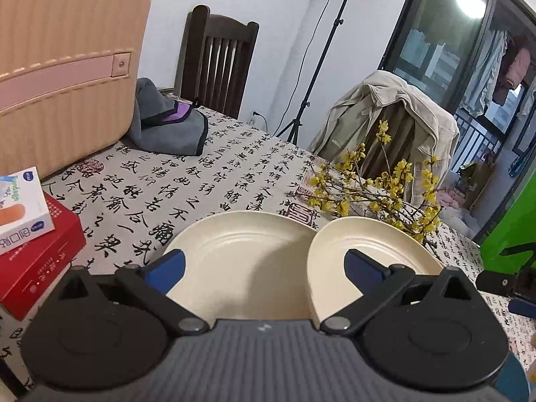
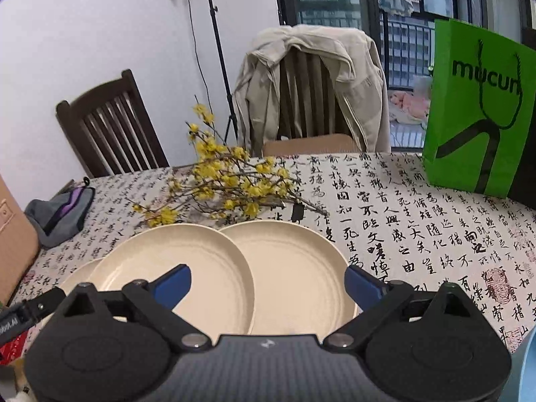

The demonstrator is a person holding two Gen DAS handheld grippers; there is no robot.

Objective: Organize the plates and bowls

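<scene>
calligraphy-print cloth covers the table (image 2: 418, 207) where i work, with a sprig of yellow blossoms (image 2: 221, 184) beyond the crockery, a green paper bag (image 2: 475, 107) at the far right and a jacket-draped chair (image 2: 311, 87) before the balcony glass. three cream plates lie just ahead: the middle plate (image 2: 187, 268) overlaps the right plate (image 2: 301, 268), and a left plate (image 2: 78, 273) peeks out beneath it. my right hand-held gripper (image 2: 268, 284) hovers spread and empty, straddling their overlap; my left hand-held gripper (image 1: 264, 268) is likewise spread, with nothing between its fingers. i judge the right one better placed for the right plate.
</scene>
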